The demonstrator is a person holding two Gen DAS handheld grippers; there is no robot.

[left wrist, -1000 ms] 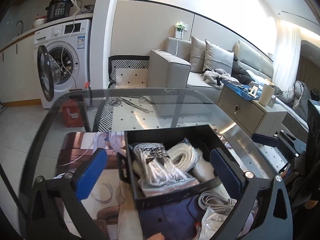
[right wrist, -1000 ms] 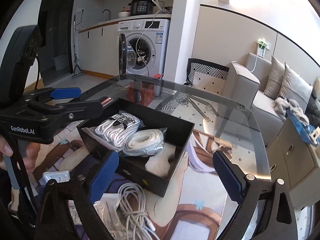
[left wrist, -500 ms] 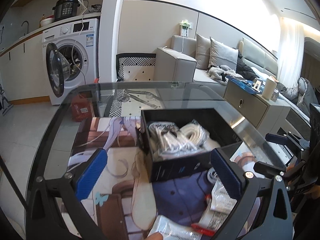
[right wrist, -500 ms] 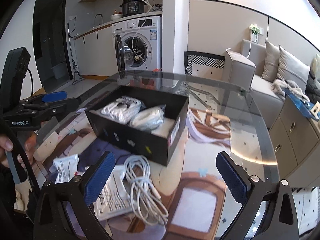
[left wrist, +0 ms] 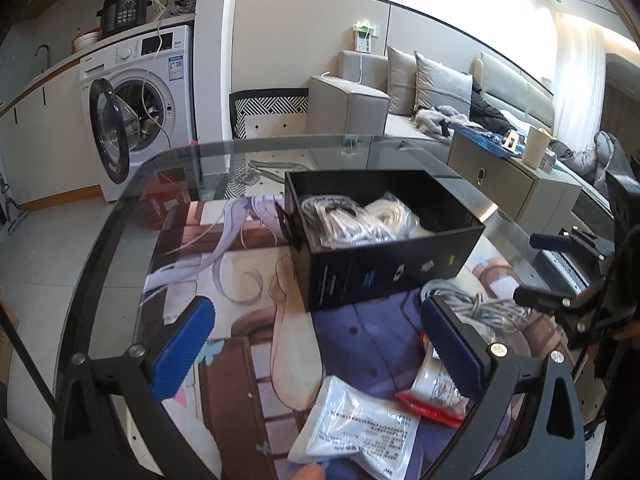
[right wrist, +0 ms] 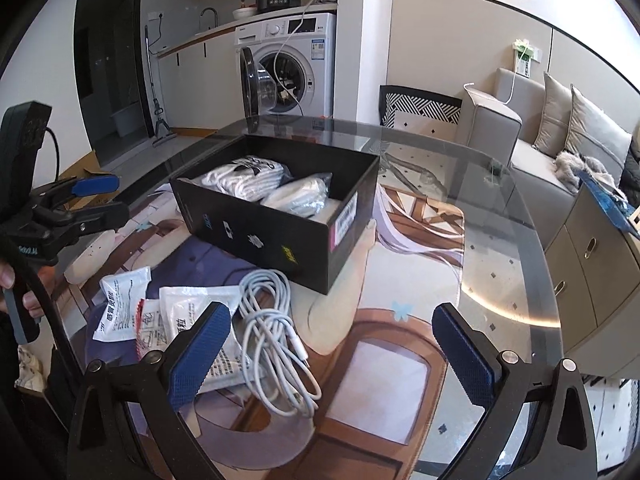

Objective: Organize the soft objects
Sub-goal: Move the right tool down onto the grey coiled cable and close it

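Note:
A black box [left wrist: 394, 270] [right wrist: 276, 236] stands on the printed mat [left wrist: 248, 344] and holds bagged white cords [left wrist: 348, 218] [right wrist: 248, 178]. A loose white cable coil [right wrist: 276, 332] [left wrist: 476, 306] lies in front of the box. White sachets [left wrist: 360, 436] [right wrist: 128, 304] and a red-edged packet [left wrist: 430, 406] lie near it. My left gripper [left wrist: 316, 344] is open and empty, held above the mat in front of the box. My right gripper [right wrist: 332, 360] is open and empty, above the mat beside the cable coil.
The round glass table [right wrist: 516, 276] has its edge close on the left in the left wrist view. A washing machine [left wrist: 136, 108] with its door open, a sofa [right wrist: 520, 136] and a low cabinet [left wrist: 516, 188] stand beyond.
Both grippers have drawn back and up from the box, so the box looks farther off and the cable coil and sachets have come into view. Both stay open.

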